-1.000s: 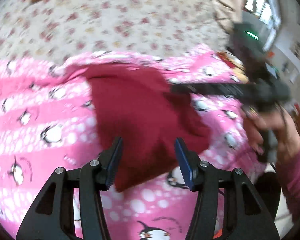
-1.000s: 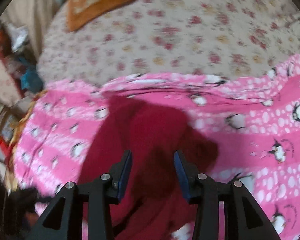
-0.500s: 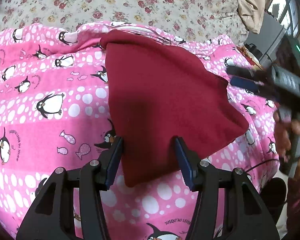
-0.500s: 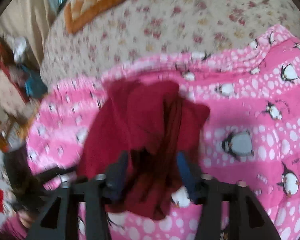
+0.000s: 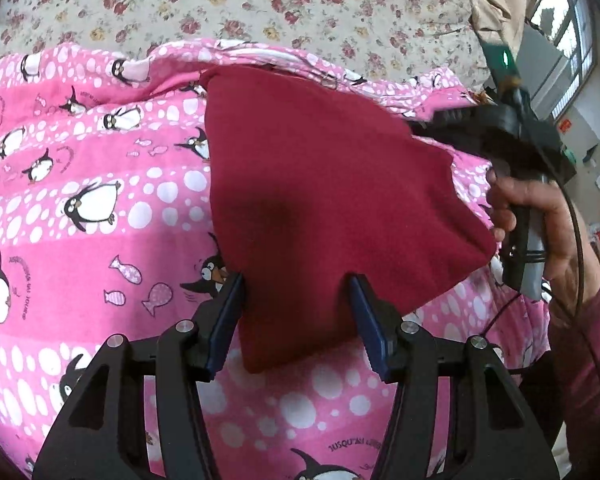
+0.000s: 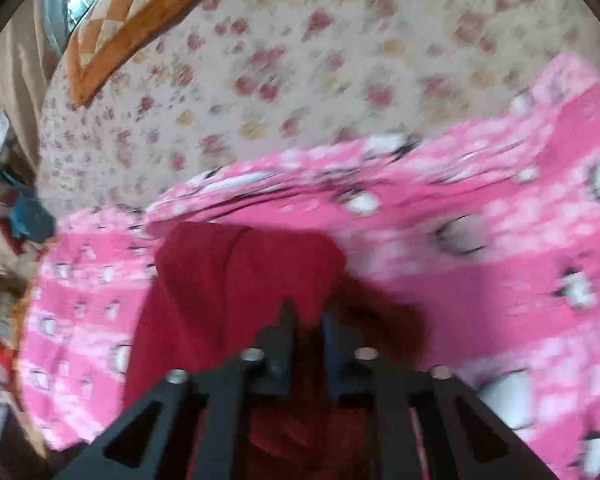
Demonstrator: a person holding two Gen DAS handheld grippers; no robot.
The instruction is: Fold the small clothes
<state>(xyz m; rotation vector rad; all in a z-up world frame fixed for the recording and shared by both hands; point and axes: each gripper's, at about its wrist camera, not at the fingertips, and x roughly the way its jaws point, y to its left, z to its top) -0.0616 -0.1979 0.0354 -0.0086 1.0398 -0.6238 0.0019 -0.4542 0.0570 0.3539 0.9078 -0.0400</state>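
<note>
A dark red cloth (image 5: 324, 208) lies at centre frame on the pink penguin blanket (image 5: 80, 240). The left gripper (image 5: 298, 312) stands spread around its near corner. The right gripper (image 6: 306, 320), just closed, pinches the cloth's edge.

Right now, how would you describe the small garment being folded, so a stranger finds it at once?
On the floral bedsheet lies a pink penguin blanket. On its middle lies the dark red garment, plain, with no print, unlike the patterned fabrics around it.
</note>
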